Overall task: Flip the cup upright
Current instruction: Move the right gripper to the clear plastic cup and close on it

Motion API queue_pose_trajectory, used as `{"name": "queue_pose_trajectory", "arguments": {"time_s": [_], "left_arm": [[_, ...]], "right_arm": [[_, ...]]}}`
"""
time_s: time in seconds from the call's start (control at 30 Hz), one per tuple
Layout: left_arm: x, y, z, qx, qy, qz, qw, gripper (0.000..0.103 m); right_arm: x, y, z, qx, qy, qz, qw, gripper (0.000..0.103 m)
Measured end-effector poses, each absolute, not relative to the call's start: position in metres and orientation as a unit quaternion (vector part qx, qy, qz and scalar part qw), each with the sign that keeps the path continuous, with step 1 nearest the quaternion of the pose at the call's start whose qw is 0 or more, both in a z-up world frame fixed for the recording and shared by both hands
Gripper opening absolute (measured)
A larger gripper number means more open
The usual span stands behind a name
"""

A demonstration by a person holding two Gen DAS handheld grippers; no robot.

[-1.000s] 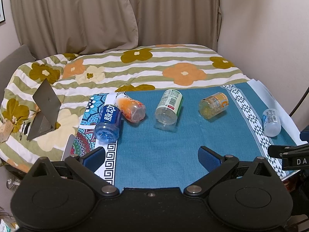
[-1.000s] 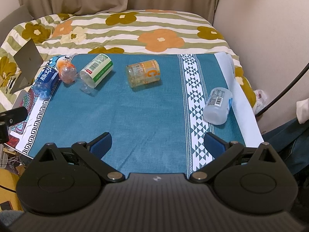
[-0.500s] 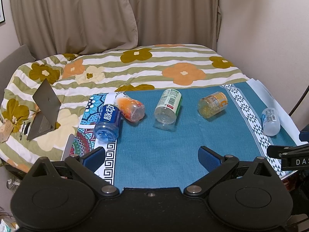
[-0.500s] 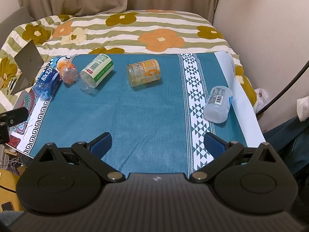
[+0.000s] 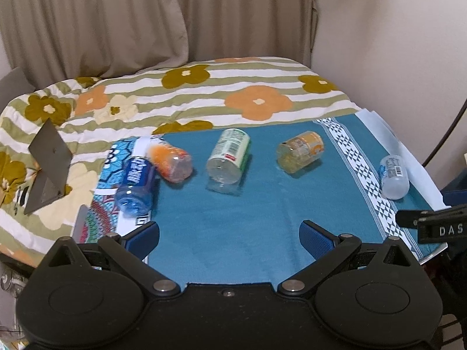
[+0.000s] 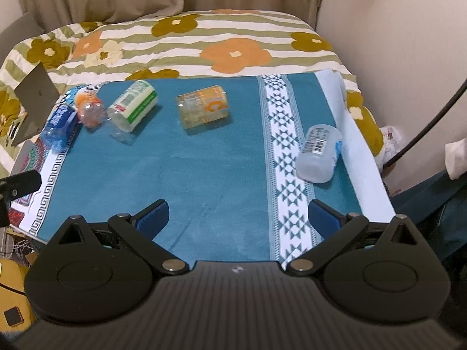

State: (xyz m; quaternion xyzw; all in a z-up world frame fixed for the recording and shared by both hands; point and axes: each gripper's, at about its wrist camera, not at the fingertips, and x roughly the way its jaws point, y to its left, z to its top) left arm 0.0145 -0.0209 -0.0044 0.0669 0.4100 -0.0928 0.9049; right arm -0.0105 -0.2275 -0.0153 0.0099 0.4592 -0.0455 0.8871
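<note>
Several cut-bottle cups lie on their sides on a teal cloth point(image 5: 233, 221) point(image 6: 204, 169). From left: a blue-label cup point(image 5: 135, 185) point(image 6: 59, 127), an orange one point(image 5: 170, 160) point(image 6: 89, 108), a green-and-white one point(image 5: 229, 156) point(image 6: 132, 108), a yellow-orange one point(image 5: 300, 151) point(image 6: 202, 108) and a clear white-label one point(image 5: 394, 176) point(image 6: 319, 153). My left gripper point(image 5: 229, 236) is open and empty above the cloth's near edge. My right gripper point(image 6: 238, 217) is open and empty, near the front of the cloth, left of the clear cup.
A flowered striped bedcover point(image 5: 204, 93) lies behind the cloth. A grey folded stand point(image 5: 48, 169) sits at the left. Walls and curtains close the back and right. A black cable point(image 6: 423, 128) runs down at the right. The right gripper's side point(image 5: 432, 227) shows in the left wrist view.
Both grippers have drifted slightly; the cups sit a little further left and up in the views. Nothing on the cloth has moved.
</note>
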Motion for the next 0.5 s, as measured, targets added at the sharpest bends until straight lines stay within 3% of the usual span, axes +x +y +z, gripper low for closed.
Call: {"name": "queue_pose_trajectory", "arguments": {"time_s": [0.5], "left_arm": [[0.065,-0.102,-0.054,0.095,0.453,-0.102,0.881,0.103]], "right_arm": [[0.055,-0.334,-0.072,0.035,0.445,-0.112,0.888,0.103]]}}
